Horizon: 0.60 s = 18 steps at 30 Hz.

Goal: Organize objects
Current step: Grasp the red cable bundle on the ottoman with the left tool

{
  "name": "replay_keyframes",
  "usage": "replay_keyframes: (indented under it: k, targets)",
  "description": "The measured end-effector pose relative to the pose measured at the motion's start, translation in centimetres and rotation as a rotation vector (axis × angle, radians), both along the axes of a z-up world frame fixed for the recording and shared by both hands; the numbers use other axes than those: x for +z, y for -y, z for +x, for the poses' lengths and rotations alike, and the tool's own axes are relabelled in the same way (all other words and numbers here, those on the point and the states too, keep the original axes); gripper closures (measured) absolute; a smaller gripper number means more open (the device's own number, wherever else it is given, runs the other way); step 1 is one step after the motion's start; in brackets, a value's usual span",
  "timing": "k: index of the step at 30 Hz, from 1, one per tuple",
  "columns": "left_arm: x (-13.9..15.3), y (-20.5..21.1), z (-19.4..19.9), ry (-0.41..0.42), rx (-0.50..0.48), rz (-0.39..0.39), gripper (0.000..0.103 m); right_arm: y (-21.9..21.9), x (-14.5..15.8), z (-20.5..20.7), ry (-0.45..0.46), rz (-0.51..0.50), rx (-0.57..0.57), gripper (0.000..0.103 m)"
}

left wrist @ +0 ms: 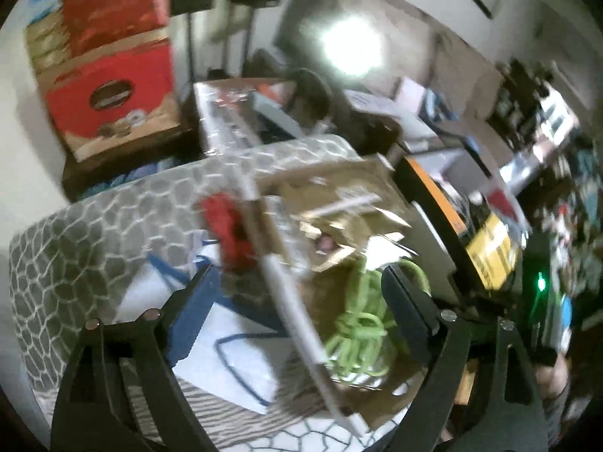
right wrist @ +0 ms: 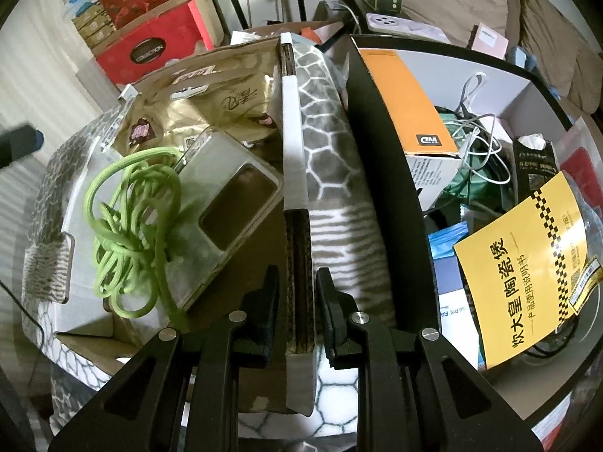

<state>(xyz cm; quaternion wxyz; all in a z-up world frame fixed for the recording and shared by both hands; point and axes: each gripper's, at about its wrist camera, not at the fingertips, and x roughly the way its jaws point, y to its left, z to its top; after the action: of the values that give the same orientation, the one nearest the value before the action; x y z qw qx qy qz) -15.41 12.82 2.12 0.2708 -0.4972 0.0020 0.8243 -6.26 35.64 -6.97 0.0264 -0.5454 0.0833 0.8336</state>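
Closest to the right wrist camera, the right tongs (right wrist: 296,324) pinch the corrugated side wall of the patterned storage box (right wrist: 324,143), one finger inside the wall and one outside. That box, covered in a grey-and-white pebble print, holds a tangled green cord (right wrist: 128,222), a clear phone case (right wrist: 230,203) lying partly over the cord, and gold-and-brown snack packets (right wrist: 211,94) piled toward its far end.

Just beside it on the right stands a black-walled box (right wrist: 380,173), its wall touching the patterned one. Inside are an orange-and-white carton (right wrist: 410,101), a knot of white cables (right wrist: 478,128), a dark packet (right wrist: 535,165) standing upright, and a yellow instruction booklet (right wrist: 527,275) leaning on the other contents.

In the left wrist view, which is blurred, the left tongs (left wrist: 297,301) are spread wide with nothing between the fingers, hovering over the near corner of the patterned box. A white flap or divider edge (left wrist: 286,286) runs diagonally between the fingers, and a red item (left wrist: 230,226) sits beside it; what it is cannot be told. White paper with blue lines (left wrist: 226,354) lies at the lower left, though whether it is inside the box is unclear.

Red gift boxes (right wrist: 150,34) are stacked against the wall behind.
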Motion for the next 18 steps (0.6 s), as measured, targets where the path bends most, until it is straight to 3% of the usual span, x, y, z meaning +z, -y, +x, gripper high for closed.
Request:
replay_keyframes:
  k: [4, 11, 18]
  targets:
    - [-1.4, 3.3, -2.5, 0.053, 0.103, 0.039, 0.014, 0.1, 0.0, -0.1, 0.001, -0.001, 0.002, 0.082]
    - [-6.3, 5.4, -6.6, 0.147, 0.202, 0.019, 0.014, 0.1, -0.2, -0.2, 0.005, 0.005, 0.004, 0.082]
    - [-8.8, 3.9, -8.6, 0.175, 0.187, 0.031, 0.022, -0.1, -0.4, -0.3, 0.018, 0.010, 0.002, 0.082]
